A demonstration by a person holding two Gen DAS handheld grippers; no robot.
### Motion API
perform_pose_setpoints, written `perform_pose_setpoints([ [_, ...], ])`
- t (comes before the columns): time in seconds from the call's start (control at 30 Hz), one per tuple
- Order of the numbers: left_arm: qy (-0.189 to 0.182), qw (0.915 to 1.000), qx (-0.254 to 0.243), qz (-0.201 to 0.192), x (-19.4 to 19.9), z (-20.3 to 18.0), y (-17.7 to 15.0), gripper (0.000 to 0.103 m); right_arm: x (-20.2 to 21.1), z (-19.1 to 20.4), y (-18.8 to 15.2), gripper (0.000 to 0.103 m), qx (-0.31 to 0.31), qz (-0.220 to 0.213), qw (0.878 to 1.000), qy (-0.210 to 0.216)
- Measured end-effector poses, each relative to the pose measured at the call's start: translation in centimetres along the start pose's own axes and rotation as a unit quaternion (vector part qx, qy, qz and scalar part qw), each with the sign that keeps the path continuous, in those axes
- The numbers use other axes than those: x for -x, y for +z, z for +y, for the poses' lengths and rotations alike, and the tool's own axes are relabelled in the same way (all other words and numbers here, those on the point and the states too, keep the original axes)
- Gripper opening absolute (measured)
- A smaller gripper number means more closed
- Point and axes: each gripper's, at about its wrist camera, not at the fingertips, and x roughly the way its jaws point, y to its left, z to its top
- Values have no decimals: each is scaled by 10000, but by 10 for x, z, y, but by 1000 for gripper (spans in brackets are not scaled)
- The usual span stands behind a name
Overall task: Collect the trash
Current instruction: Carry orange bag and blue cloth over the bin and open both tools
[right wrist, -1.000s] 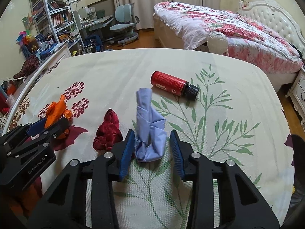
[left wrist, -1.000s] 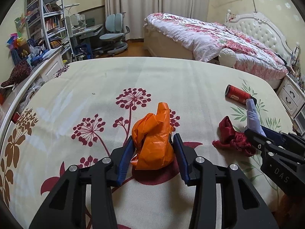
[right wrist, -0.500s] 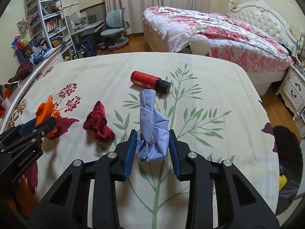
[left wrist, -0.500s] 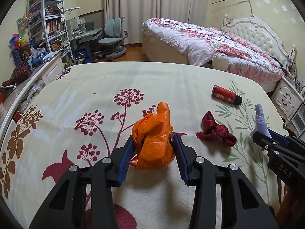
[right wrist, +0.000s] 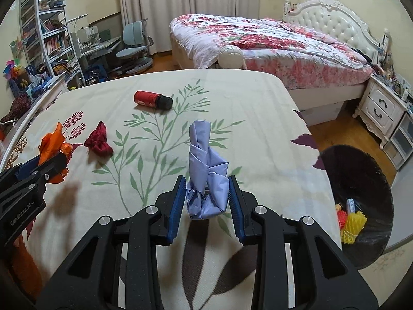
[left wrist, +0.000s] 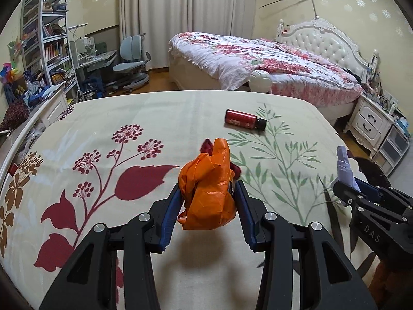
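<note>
My left gripper (left wrist: 208, 202) is shut on a crumpled orange plastic bag (left wrist: 209, 191), held above the floral bedspread (left wrist: 103, 134). My right gripper (right wrist: 207, 196) is shut on a twisted pale blue wad (right wrist: 205, 170), also lifted off the cover. A dark red crumpled wrapper (right wrist: 99, 142) lies on the spread, mostly hidden behind the orange bag in the left wrist view. A red bottle with a black cap (right wrist: 152, 99) lies on its side farther back. A black bin (right wrist: 361, 196) with yellow and red bits inside stands on the floor past the bed's right edge.
A second bed with a floral quilt (left wrist: 258, 59) stands behind. A white nightstand (right wrist: 382, 106) is at the far right, a desk with a chair (left wrist: 131, 62) and bookshelves (left wrist: 44, 38) at the back left. A white ball (left wrist: 259, 78) rests by the far bed.
Both grippers have carried their loads to the right over the bedspread. The black bin has come into full view at the right of the right wrist view.
</note>
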Motion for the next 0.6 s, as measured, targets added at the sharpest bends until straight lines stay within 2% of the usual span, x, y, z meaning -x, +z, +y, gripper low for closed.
perform_pose_setpoints([
  [0.6, -495, 9964, -691, -72, 13, -98, -13, 43, 38, -89, -36, 32, -703, -235, 9959, -515],
])
